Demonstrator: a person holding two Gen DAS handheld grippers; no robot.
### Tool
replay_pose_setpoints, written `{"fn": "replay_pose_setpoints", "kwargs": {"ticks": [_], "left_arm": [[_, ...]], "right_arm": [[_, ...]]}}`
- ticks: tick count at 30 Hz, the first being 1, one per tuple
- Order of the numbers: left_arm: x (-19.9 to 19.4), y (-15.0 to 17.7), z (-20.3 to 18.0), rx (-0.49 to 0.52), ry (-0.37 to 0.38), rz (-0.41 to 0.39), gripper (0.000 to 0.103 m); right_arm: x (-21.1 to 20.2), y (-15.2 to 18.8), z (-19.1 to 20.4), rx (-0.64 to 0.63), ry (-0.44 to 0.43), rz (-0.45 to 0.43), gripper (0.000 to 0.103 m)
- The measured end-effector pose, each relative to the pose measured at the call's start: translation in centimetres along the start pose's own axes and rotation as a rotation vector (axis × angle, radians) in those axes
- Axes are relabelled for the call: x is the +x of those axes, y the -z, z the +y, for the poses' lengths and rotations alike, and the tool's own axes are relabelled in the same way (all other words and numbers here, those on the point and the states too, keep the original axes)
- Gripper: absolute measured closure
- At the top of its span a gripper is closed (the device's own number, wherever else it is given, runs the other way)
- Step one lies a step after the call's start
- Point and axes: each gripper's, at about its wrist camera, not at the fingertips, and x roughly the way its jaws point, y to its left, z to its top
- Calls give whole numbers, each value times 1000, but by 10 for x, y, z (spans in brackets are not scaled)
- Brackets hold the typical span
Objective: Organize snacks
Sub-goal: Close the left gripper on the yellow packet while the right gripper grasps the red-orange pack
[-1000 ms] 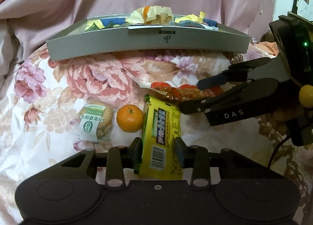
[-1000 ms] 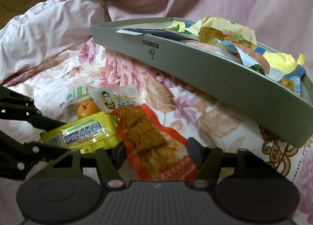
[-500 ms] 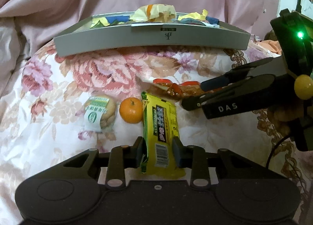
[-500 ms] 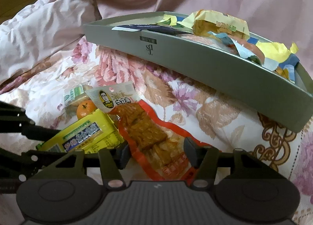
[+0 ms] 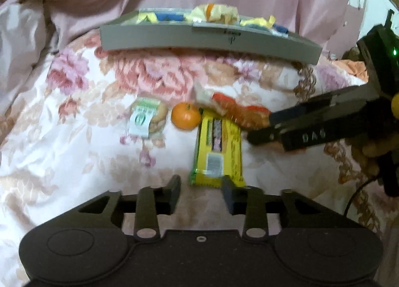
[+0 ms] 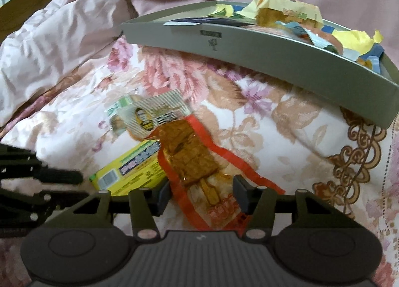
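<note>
A yellow snack packet (image 5: 218, 147) lies on the floral bedspread just ahead of my left gripper (image 5: 201, 188), which is open and empty, its fingers apart from the packet. The packet also shows in the right wrist view (image 6: 132, 171). A red-edged clear packet of brown tofu strips (image 6: 197, 162) lies between the fingers of my right gripper (image 6: 200, 196), which is open around its near end. In the left wrist view this red packet (image 5: 239, 112) lies under the right gripper's fingers (image 5: 294, 122). An orange (image 5: 185, 115) and a green-labelled bun (image 5: 148, 118) lie to the left.
A grey tray (image 5: 174, 40) holding several wrapped snacks stands at the far side of the bedspread, seen too in the right wrist view (image 6: 249, 47). Pink bedding (image 6: 62, 37) is heaped behind and to the left.
My left gripper has opened, let go of the yellow packet and pulled back from it. The right gripper has stayed open around the red tofu packet, and the view has shifted a little.
</note>
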Motion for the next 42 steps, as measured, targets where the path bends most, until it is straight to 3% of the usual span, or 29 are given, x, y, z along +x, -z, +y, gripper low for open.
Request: {"fn": "replay_pose_setpoints", "kwargs": {"ticks": [2, 5, 10, 15, 18, 22, 33, 38, 42], "left_arm": [[0, -5, -6, 37, -3, -25, 46], [9, -11, -18, 115, -8, -20, 37], [30, -14, -33, 216, -1, 25, 37], [45, -16, -39, 263, -12, 39, 36], [53, -22, -37, 249, -22, 39, 38], [60, -27, -36, 227, -34, 44, 52], [36, -13, -26, 203, -55, 87, 53], [16, 3, -12, 101, -54, 100, 53], [14, 6, -10, 83, -60, 99, 53]], "right_arm": [[-2, -1, 0, -10, -3, -19, 31], [-1, -2, 3, -58, 15, -39, 19], [5, -6, 4, -167, 44, -61, 17], [10, -11, -7, -147, 4, -83, 14], [16, -13, -11, -122, -26, -75, 14], [20, -14, -18, -86, -56, -80, 13], [20, -12, -19, -57, -60, -76, 17], [17, -9, -6, -110, -87, -20, 17], [11, -6, 6, -152, -113, -20, 16]]}}
